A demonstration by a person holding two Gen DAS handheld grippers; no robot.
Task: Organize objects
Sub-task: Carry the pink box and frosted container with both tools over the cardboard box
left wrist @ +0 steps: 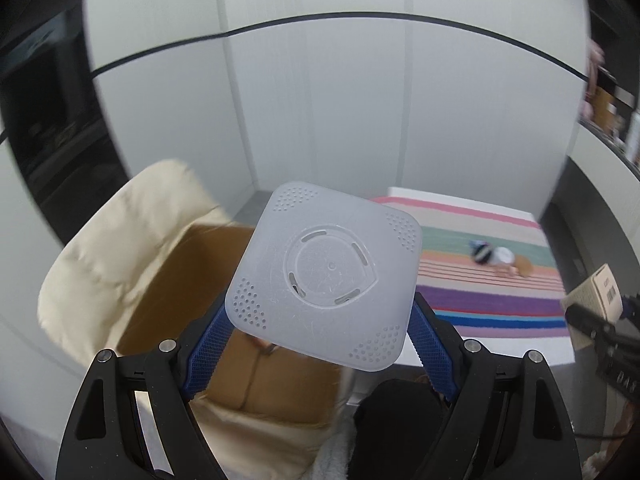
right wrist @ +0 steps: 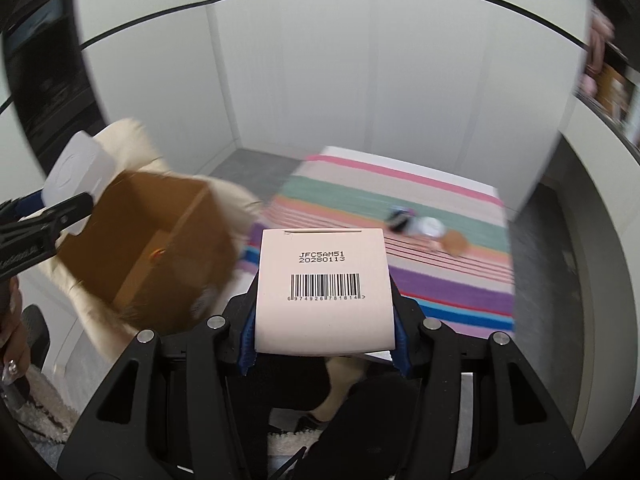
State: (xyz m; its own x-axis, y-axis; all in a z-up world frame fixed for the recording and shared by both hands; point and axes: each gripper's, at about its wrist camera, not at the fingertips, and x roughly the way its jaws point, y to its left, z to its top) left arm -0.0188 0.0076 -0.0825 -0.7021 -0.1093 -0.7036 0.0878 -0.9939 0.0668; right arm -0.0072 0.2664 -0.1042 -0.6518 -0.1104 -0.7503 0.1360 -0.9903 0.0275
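My left gripper (left wrist: 320,340) is shut on a translucent white square container (left wrist: 326,272), bottom toward the camera, its blue pads pressing both sides. It hangs above an open brown cardboard box (left wrist: 192,280) resting on a cream cushion (left wrist: 120,240). My right gripper (right wrist: 324,332) is shut on a pale pink carton (right wrist: 324,292) with a barcode. In the right wrist view the cardboard box (right wrist: 160,240) lies to the left, with the left gripper and white container (right wrist: 76,168) over its far edge. The pink carton (left wrist: 600,292) shows at the right edge of the left wrist view.
A striped multicoloured cloth (left wrist: 488,292) covers a table at the right, and small items (left wrist: 500,260) lie on it, seen again as the small items (right wrist: 428,232). White panelled walls stand behind. A person's hand (right wrist: 12,344) shows at the left edge. Dark shelving stands at the far left.
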